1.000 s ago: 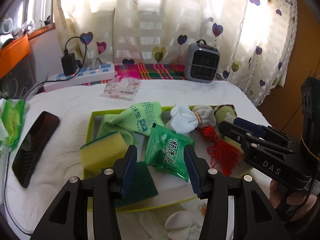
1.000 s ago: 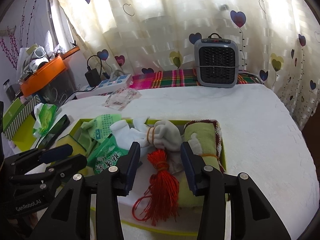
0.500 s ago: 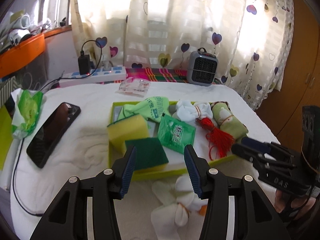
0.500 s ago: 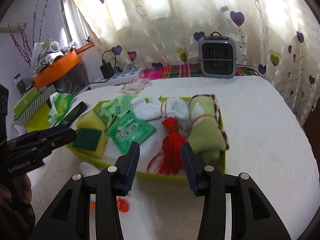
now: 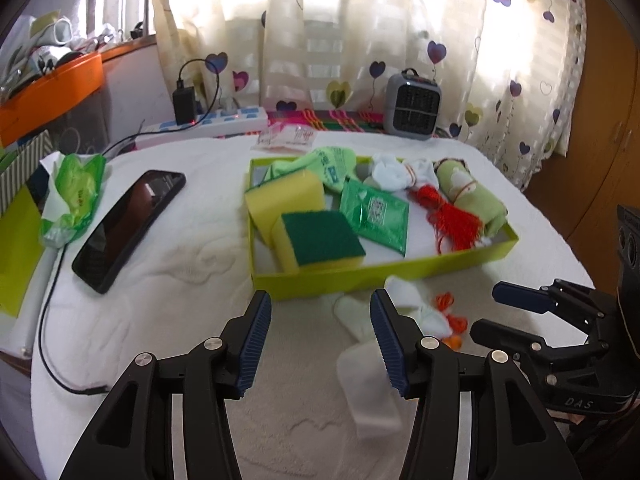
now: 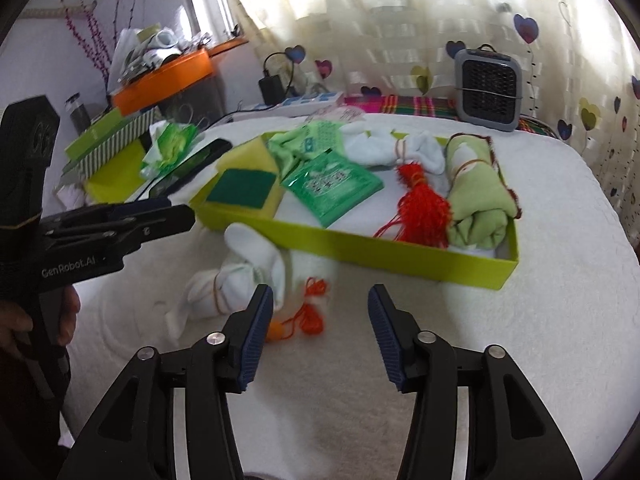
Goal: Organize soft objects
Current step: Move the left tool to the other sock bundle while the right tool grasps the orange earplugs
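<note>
A lime-green tray (image 5: 384, 274) (image 6: 360, 246) on the white bed holds a yellow-green sponge (image 5: 320, 240) (image 6: 242, 190), a green packet (image 5: 378, 216) (image 6: 334, 186), a light green cloth (image 5: 328, 162), white socks (image 5: 394, 170) (image 6: 394, 148), a red tassel (image 5: 452, 218) (image 6: 422, 208) and a rolled green towel (image 5: 468, 194) (image 6: 478, 196). In front of the tray lie a bundled white sock (image 5: 360, 344) (image 6: 244, 276) and a small orange tassel (image 5: 450, 318) (image 6: 310, 312). My left gripper (image 5: 320, 334) hangs above the bed beside that sock, jaws opening, nothing between them. My right gripper (image 6: 320, 330) is just short of the orange tassel, jaws opening and empty.
A black phone (image 5: 128, 220) and a green tissue pack (image 5: 74, 200) lie left of the tray. A power strip (image 5: 224, 118), a grey heater (image 5: 412, 106) (image 6: 488, 90) and a plastic packet (image 5: 286, 136) sit at the back. An orange bin (image 6: 164, 80) stands far left.
Both grippers have pulled back from over the tray toward the near side of the bed, and their jaws stand wider. The bundled white sock and orange tassel have come into view.
</note>
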A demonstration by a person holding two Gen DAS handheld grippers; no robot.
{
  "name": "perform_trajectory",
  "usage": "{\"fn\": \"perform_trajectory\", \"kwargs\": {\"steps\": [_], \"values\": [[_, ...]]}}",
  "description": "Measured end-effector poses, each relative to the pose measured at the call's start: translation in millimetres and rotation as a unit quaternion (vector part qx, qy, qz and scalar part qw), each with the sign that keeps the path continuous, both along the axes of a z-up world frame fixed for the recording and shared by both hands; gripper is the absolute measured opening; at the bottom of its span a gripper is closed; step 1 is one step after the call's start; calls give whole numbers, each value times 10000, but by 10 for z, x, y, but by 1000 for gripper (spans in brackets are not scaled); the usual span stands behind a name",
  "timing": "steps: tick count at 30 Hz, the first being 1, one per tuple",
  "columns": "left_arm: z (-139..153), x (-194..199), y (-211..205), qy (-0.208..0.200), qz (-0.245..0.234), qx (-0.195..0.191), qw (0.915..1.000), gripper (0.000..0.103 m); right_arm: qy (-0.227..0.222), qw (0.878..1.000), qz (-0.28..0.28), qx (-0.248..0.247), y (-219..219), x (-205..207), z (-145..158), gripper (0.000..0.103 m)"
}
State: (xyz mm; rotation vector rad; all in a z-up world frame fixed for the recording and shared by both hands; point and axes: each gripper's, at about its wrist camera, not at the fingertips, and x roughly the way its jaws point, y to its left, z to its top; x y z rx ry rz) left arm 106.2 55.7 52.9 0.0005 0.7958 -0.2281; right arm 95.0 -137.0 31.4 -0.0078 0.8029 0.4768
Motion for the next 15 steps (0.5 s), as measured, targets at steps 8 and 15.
{"fn": "perform_trajectory", "kwargs": {"steps": [8, 15], "values": [[-124, -83, 65, 153, -61, -137, 9998, 51, 126, 9988, 366, -311, 218, -68, -130, 55], [-170, -120, 78, 223, -124, -208, 9995, 51, 204, 9970, 460, -595, 368, -54, -206, 55]]}}
